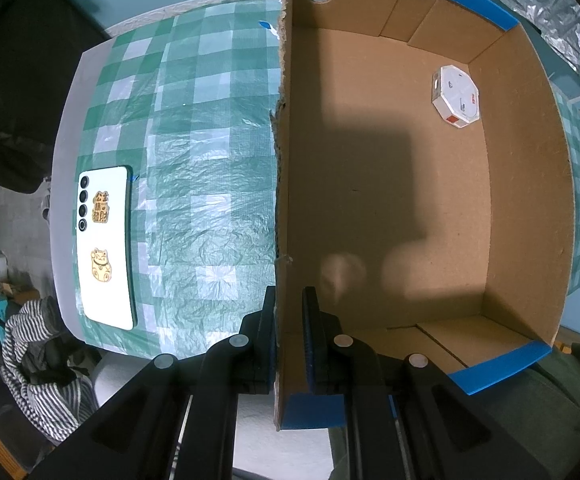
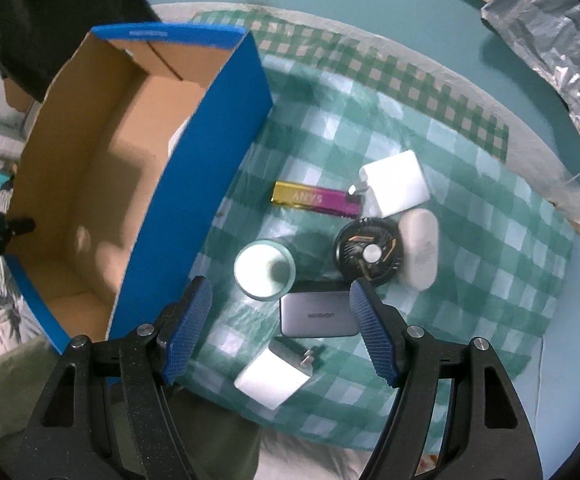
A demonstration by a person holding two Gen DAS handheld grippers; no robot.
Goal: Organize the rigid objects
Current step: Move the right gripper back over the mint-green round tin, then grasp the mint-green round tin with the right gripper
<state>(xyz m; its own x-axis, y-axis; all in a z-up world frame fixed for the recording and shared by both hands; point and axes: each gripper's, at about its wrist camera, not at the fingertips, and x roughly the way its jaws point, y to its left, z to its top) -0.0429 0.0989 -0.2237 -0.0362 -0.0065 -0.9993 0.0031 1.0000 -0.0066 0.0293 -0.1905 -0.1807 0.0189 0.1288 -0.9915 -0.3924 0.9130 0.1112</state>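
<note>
Currently left gripper (image 1: 289,332) is clamped on the cardboard box (image 1: 410,200) wall; right gripper (image 2: 280,330) hangs wide open, empty, over the grey power bank (image 2: 316,316). Risk: fingers clip the glass cup (image 2: 264,268), fan (image 2: 370,254) or white charger (image 2: 272,378), all crowded close, knocking them aside.

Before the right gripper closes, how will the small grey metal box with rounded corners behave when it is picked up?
The small grey metal box looks stiff, so the pads should not dent it. Its smooth, slightly shiny shell may be slippery. It lies flat on the green checked cloth, so it should not roll, though the white plug charger nearby could get nudged.
</note>
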